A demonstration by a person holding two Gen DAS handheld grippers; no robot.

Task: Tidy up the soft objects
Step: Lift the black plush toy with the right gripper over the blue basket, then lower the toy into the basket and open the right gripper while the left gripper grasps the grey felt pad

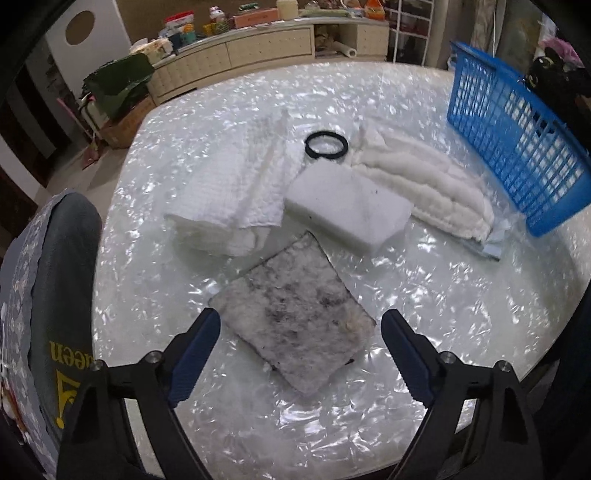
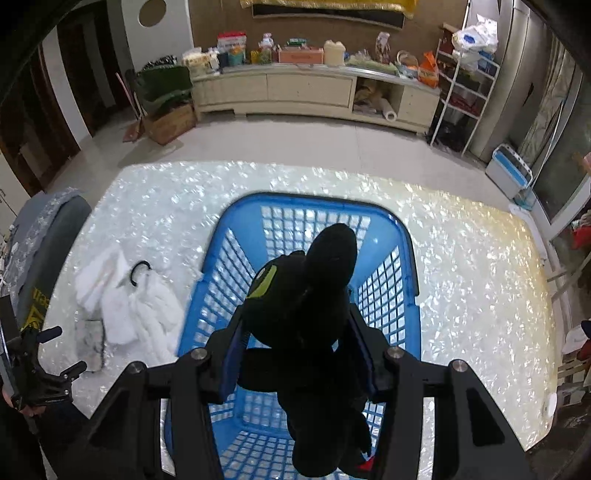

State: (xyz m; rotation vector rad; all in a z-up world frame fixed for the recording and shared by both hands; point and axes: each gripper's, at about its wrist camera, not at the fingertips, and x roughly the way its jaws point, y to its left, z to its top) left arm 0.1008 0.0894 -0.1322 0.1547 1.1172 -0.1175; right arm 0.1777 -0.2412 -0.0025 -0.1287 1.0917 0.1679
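We've got the right gripper (image 2: 299,365) clamped on the black plush toy (image 2: 314,314) above the blue basket (image 2: 402,236); release next. Left gripper (image 1: 299,354) fingers apart, straddling the grey felt pad (image 1: 295,317), bench 6 o'clock; close.

A long cream sideboard (image 2: 310,88), its top crowded with boxes and packets, stands against a brown wall (image 2: 221,18) across a pale tiled floor (image 2: 295,144). A white wire shelf rack (image 2: 465,88) stands at its right end, a cardboard box (image 2: 170,123) at its left. The worktop (image 2: 461,258) gleams pearly white.
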